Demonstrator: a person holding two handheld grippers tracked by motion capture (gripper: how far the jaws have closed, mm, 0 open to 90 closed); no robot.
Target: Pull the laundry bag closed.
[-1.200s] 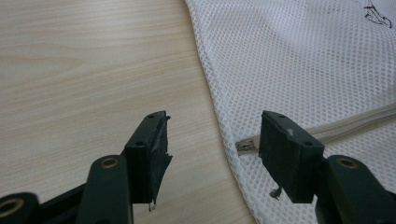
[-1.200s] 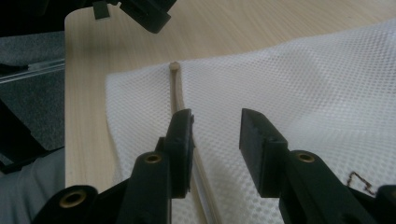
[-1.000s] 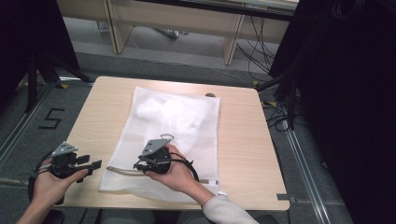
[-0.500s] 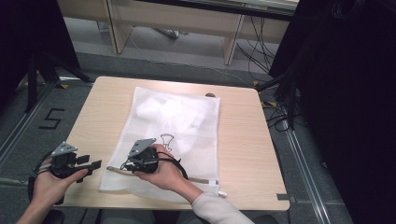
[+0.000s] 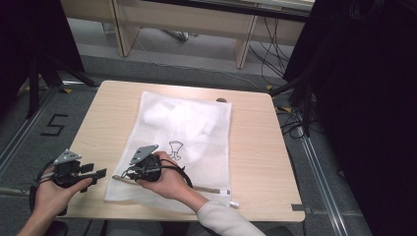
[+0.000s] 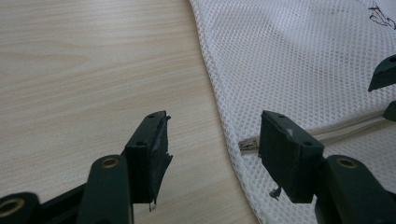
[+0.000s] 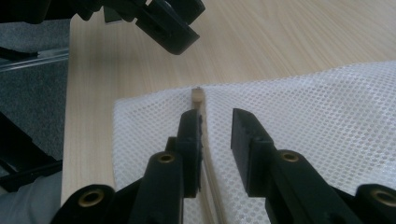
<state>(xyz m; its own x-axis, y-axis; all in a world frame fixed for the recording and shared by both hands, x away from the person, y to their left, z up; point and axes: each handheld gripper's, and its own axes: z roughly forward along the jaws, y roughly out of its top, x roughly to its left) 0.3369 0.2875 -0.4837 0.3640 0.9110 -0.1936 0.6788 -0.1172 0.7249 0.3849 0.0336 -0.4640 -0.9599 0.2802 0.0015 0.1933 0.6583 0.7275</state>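
While the white mesh laundry bag (image 5: 184, 142) lies flat on the wooden table (image 5: 255, 147), the step in hand is securing its zipper (image 7: 201, 126) along the near edge. The right gripper (image 7: 215, 140) straddles the zipper tape, its jaws having just been closing but not yet pinching. The left gripper (image 6: 212, 144) waits released just beside the bag's corner, nothing in its grasp. Next, the right jaws must clamp the tape fully.

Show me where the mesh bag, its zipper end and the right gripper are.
mesh bag (image 5: 196, 123): high view, on the white mesh near the middle.
zipper end (image 7: 197, 94): right gripper view, on the beige tip.
right gripper (image 7: 215, 126): right gripper view, between its fingertips.
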